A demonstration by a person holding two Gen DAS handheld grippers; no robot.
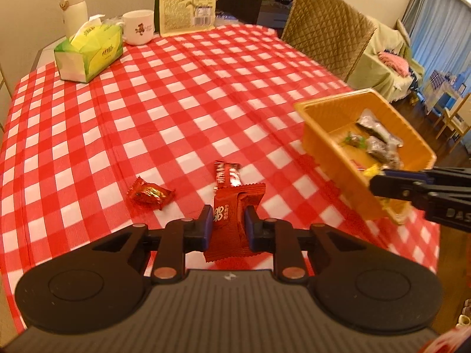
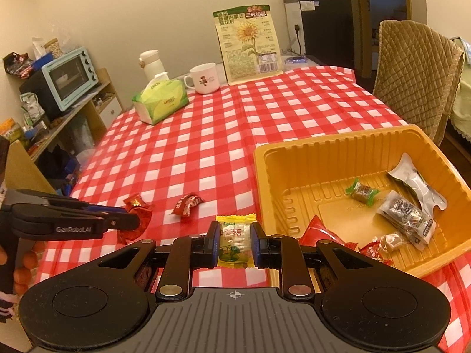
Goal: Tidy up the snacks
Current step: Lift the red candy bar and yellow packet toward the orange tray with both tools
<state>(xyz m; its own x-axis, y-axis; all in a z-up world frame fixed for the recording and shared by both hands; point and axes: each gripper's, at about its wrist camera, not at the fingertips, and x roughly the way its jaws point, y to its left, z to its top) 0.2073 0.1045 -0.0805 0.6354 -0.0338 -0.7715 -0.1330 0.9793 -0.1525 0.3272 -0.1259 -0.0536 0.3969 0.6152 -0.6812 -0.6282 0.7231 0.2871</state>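
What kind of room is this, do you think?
Probably a home dining area: a table with a checked tablecloth, a padded chair, and a toaster oven on a side shelf.

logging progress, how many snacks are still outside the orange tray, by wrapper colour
red: 3 (small candy and bar on the tablecloth, packet in the left gripper)
yellow: 1 (wrapped sweet in the right gripper)
total: 4
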